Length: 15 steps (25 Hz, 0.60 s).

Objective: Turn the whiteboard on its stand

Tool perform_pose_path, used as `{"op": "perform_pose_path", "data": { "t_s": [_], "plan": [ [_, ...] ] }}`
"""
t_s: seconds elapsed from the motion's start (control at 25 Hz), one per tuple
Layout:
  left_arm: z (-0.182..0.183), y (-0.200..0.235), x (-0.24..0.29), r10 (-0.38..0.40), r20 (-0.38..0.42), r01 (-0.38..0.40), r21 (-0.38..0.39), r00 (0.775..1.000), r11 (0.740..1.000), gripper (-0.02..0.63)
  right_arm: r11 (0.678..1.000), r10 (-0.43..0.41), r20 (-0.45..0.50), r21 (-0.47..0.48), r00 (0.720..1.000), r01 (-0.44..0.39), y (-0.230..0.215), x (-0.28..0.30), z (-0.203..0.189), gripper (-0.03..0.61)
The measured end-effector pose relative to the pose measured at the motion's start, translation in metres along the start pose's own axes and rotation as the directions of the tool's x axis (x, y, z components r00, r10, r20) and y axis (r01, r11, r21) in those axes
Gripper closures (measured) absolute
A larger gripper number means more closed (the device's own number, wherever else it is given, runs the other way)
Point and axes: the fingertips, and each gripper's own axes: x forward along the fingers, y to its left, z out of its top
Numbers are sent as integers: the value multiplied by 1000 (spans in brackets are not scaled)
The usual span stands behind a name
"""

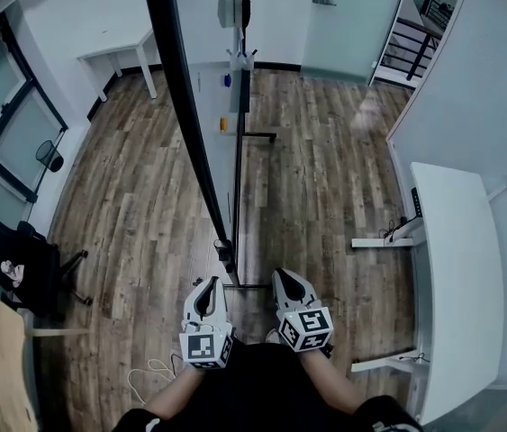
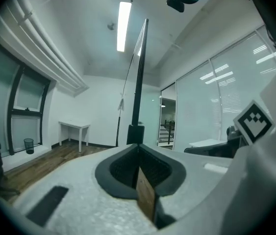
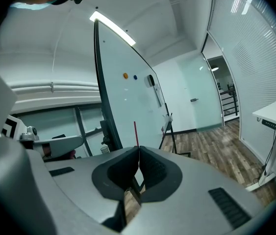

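Whiteboard (image 1: 212, 79) seemingly just beyond left claw (image 1: 210, 283)

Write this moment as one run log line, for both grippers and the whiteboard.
left gripper: shut, empty | right gripper: shut, empty | whiteboard: upright, just ahead, not gripped

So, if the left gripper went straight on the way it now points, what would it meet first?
Most likely the near edge of the whiteboard. The left gripper, jaws shut, points almost straight at it, and the board is seen edge-on just above the jaw tips. How far off it stands is unclear.
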Motion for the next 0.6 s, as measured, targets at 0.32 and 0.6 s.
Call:
{"op": "perform_pose_path", "data": {
  "t_s": [0.32, 0.6],
  "plan": [
    [-1, 3, -4, 26, -3, -26, 2, 1000, 1000, 591, 1000, -15, 0, -3, 1000, 15, 3, -8, -8, 568],
    [-4, 1, -5, 34, -7, -34, -12, 999, 999, 591, 1000, -16, 4, -1, 1000, 16, 4, -9, -7, 568]
  ]
}}
